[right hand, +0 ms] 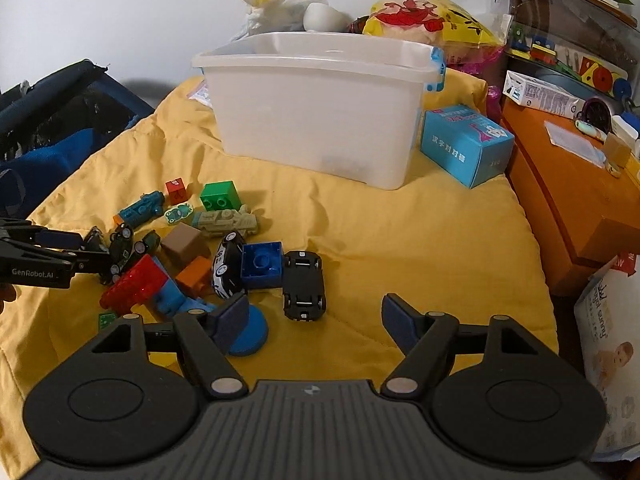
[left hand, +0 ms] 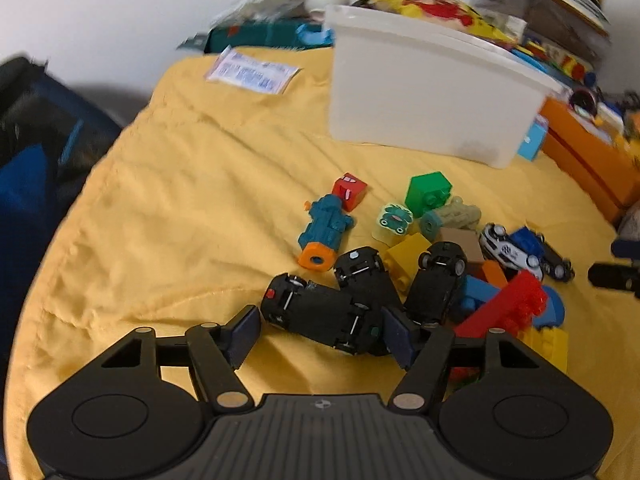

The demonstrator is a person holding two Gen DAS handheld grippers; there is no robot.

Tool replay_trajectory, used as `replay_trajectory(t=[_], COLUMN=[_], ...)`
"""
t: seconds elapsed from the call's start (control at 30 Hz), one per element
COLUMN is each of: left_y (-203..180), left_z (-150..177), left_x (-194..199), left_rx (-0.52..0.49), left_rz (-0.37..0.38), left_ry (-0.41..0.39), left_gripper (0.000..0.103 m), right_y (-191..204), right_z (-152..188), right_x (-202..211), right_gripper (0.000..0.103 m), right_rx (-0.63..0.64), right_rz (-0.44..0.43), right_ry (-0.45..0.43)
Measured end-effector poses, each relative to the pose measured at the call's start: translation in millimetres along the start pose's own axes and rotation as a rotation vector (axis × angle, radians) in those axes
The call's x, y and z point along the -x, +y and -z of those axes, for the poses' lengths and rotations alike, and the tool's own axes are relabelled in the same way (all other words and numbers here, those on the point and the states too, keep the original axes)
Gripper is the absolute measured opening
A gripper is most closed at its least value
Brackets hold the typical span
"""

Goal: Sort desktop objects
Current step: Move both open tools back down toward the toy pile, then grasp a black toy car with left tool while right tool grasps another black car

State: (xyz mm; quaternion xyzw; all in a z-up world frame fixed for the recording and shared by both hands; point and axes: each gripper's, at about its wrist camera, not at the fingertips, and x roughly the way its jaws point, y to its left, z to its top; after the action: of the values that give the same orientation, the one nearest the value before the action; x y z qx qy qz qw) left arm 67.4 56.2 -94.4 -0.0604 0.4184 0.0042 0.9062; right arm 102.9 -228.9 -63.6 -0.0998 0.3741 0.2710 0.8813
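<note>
A pile of toys lies on the yellow cloth (left hand: 180, 208). In the left wrist view my left gripper (left hand: 320, 332) is open, its fingers on either side of an upturned black toy car (left hand: 316, 314); two more black cars (left hand: 366, 274) (left hand: 438, 282) lie just behind it. The left gripper also shows in the right wrist view (right hand: 86, 250), at the pile's left edge. My right gripper (right hand: 314, 318) is open and empty, just short of another upturned black car (right hand: 303, 285), a blue brick (right hand: 262, 264) and a white police car (right hand: 227, 266). The white bin (right hand: 316, 108) stands behind.
A blue box (right hand: 466, 144) sits right of the bin. An orange cabinet (right hand: 568, 200) with clutter stands to the right. A dark bag (right hand: 48, 120) is off the cloth's left edge. Red (right hand: 134, 288), green (right hand: 220, 196), brown (right hand: 185, 242) bricks and a teal toy (right hand: 142, 210) lie in the pile.
</note>
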Motion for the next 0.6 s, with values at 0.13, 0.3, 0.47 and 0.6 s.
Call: replay_trajectory(t=[0.13,0.3,0.47,0.6], left_y=[2.9,8.3,1.7,-7.1], left_z=[-2.7,-4.1,-6.9,-3.2], left_x=[6.4,5.9,-2.6,5.9], left_rx=[0.038,0.077,0.038,-0.119], left_rz=[-0.028,-0.012,-0.023,-0.072], left_ry=[-0.001,0.022,0.035,-0.004], left_gripper=[0.069,0.069,0.067,0.066], right_y=[2.8,8.1,8.8,6.9], right_z=[-2.2,-2.6,-3.5,-3.1], right_x=[-2.9,-2.5,-3.0,-3.6], right_gripper=[0.076,0.076,0.076,0.076], right_rx=[0.005,0.016,0.020,0.016], right_rz=[0.000,-0.015,-0.018,-0.011], right_ry=[-0.006,-0.012,-0.006,-0.003])
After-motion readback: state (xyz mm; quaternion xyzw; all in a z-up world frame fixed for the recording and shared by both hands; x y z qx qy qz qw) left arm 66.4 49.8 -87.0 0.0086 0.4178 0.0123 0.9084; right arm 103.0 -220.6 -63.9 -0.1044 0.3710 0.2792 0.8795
